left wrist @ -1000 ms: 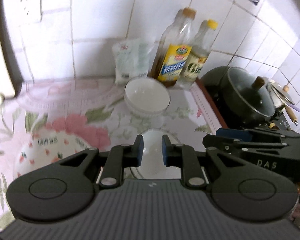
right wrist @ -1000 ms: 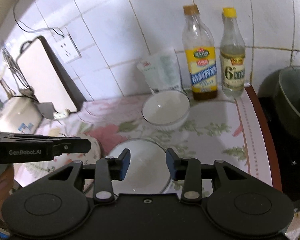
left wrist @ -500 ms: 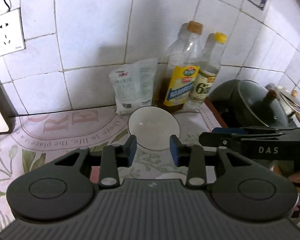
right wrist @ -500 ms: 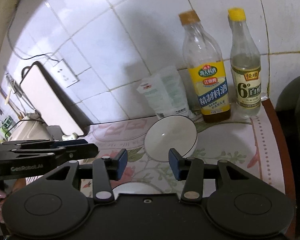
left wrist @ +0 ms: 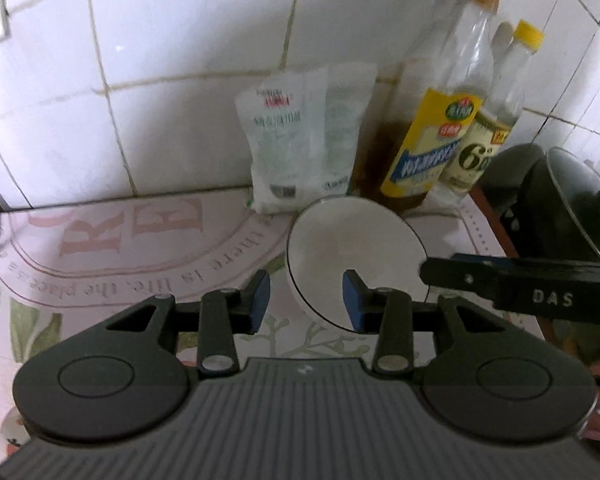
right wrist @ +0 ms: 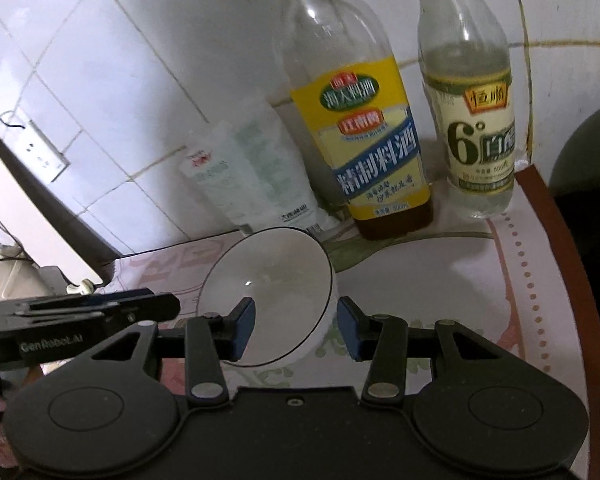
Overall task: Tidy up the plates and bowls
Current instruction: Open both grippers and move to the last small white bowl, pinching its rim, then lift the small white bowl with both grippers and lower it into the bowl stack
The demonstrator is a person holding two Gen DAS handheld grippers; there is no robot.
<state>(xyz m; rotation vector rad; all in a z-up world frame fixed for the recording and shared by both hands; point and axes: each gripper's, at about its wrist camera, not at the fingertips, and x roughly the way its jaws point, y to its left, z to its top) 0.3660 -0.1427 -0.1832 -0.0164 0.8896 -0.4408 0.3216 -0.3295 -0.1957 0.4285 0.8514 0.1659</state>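
A white bowl stands on the flowered tablecloth in front of the bottles. My left gripper is open and straddles the bowl's left rim, its right pad over the inside and its left pad outside; neither pad presses on it. In the right wrist view the same bowl has its right rim between the pads of my open right gripper, left pad inside, right pad outside. Each gripper shows from the side in the other's view: the right gripper at the bowl's right edge, the left gripper at its left.
Close behind the bowl stand a yellow-labelled bottle, a clear vinegar bottle and a white plastic bag against the tiled wall. A dark lidded pot sits right of the table's brown edge. A white board leans at left.
Both grippers have moved forward and down to the small white bowl, which now fills the space at their fingertips. The left jaws have widened. The larger white dish has dropped out of view.
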